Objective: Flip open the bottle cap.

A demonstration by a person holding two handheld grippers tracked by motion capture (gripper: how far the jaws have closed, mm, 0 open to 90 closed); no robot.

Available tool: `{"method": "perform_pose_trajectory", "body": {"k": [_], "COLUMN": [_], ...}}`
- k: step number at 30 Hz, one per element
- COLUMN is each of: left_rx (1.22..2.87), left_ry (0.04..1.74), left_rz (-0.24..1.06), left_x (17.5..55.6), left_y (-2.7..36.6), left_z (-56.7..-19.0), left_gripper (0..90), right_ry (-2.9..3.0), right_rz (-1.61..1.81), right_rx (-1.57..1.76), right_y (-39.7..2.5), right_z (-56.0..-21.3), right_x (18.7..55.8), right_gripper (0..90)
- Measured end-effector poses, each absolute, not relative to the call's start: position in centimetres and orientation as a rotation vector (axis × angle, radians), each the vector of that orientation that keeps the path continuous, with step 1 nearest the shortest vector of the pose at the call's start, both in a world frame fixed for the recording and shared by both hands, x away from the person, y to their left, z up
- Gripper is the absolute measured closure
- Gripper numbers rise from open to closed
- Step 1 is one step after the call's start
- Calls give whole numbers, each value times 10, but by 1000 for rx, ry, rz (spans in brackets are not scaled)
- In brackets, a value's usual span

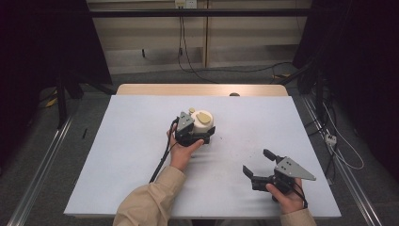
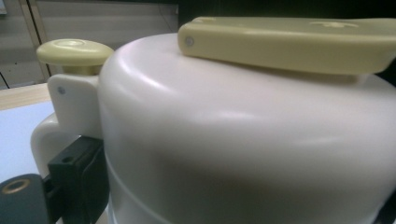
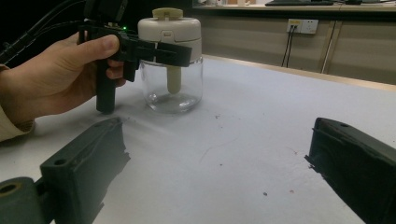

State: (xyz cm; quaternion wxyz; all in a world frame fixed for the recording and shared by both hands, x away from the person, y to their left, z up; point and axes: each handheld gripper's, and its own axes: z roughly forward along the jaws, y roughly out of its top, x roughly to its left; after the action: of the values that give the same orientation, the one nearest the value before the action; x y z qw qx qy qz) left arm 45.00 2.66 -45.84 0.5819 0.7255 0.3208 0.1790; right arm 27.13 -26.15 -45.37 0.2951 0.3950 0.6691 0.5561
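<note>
Left gripper (image 1: 200,135) clamped around cream lid of jar (image 3: 171,65), jar upright on table (image 1: 117,155) between those jaws. Right gripper (image 1: 259,165) spread wide, empty, well apart to jar's side. Probably grasp made; lid still on, opening or lifting left to do

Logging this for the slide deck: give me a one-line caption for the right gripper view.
Left gripper clamps the white-lidded clear glass jar on the pale blue table.
</note>
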Motion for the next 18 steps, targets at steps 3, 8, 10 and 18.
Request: {"method": "perform_pose_trajectory", "body": {"k": [3, 8, 10, 18], "left_rx": [1694, 1687, 1686, 1689], "left_ry": [746, 741, 738, 735], "left_rz": [418, 418, 421, 426], "left_x": [449, 448, 448, 448], "left_y": [27, 27, 28, 28], "left_z": [-459, -460, -461, -461], "left_gripper": [62, 62, 62, 63], "right_ry": [1786, 1808, 1817, 1821], "right_rz": [1474, 1483, 1482, 1463], "right_rx": [1057, 1049, 1044, 1077], "right_y": [-260, -254, -252, -242], "right_z": [-453, -452, -451, -444], "right_x": [275, 281, 283, 297], "right_gripper": [31, 18, 16, 20]}}
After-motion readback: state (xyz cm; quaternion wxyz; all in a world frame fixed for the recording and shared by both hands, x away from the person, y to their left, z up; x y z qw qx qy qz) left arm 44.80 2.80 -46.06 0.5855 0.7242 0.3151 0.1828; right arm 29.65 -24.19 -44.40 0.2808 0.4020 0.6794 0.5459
